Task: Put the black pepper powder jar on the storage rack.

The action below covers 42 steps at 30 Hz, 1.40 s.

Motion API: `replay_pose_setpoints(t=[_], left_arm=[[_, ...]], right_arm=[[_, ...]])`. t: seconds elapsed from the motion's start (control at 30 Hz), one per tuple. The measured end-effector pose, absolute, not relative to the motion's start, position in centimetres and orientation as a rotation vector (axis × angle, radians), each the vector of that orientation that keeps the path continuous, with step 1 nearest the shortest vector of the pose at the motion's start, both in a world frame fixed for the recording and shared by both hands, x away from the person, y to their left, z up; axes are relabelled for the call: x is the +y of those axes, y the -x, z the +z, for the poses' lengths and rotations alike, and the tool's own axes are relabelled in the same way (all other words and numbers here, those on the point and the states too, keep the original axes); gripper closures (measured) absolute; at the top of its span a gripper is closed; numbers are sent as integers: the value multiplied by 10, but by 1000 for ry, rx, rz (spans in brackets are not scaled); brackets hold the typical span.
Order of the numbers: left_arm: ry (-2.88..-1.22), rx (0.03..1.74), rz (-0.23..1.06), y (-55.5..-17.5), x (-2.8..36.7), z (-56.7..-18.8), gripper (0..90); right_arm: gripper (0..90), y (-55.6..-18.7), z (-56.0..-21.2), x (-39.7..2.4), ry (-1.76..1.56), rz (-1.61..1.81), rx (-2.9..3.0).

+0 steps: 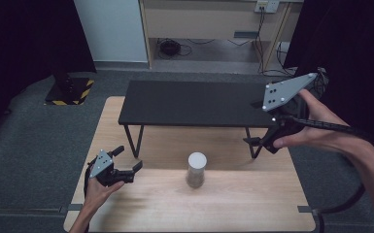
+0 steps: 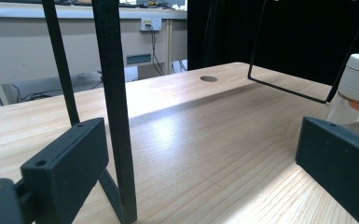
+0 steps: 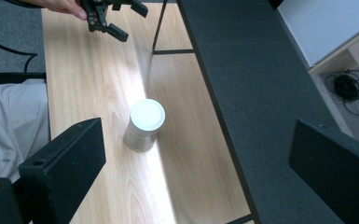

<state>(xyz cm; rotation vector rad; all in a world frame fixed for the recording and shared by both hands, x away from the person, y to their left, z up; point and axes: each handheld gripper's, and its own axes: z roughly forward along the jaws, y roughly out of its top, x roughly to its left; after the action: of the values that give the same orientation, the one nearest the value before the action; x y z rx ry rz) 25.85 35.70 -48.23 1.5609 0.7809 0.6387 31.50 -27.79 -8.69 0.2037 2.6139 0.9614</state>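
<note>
A: At the left, the left gripper (image 1: pixel 126 167) is held low over the wooden table (image 1: pixel 233 208), its jaws spread apart and nothing between them.

B: And in the middle?

A: A clear jar with a white lid (image 1: pixel 196 170) is stood upright on the table, just in front of the black shelf (image 1: pixel 194 102) (some dark contents are seen through the wall in the left gripper view). It is touched by neither gripper.

B: The right side?

A: The right gripper (image 1: pixel 260 142) is held raised beside the shelf's right leg (image 1: pixel 249 141), jaws wide apart and empty, looking down on the jar.

B: What could go wrong?

A: If the jar is approached low from the left, it could be tipped by one jaw. The shelf's leg could also be struck by the right gripper as it is lowered.
</note>
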Motion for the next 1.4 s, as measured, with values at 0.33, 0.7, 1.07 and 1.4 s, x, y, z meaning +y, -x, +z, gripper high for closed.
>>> replay_pose_setpoints(t=[0.33,0.7,1.07,1.4], left_arm=[[-1554,781,641,-258,358,-483,18],[-1568,775,644,-258,356,-482,18],[-1573,767,641,-259,356,-481,18],[-1576,764,643,-259,355,-481,18]], right_arm=[[39,-336,-123,-261,-214,964,2674],[40,-353,-155,-236,-198,941,2740],[43,-366,-189,-211,-217,897,2793],[53,-373,-206,-197,-247,860,2819]])
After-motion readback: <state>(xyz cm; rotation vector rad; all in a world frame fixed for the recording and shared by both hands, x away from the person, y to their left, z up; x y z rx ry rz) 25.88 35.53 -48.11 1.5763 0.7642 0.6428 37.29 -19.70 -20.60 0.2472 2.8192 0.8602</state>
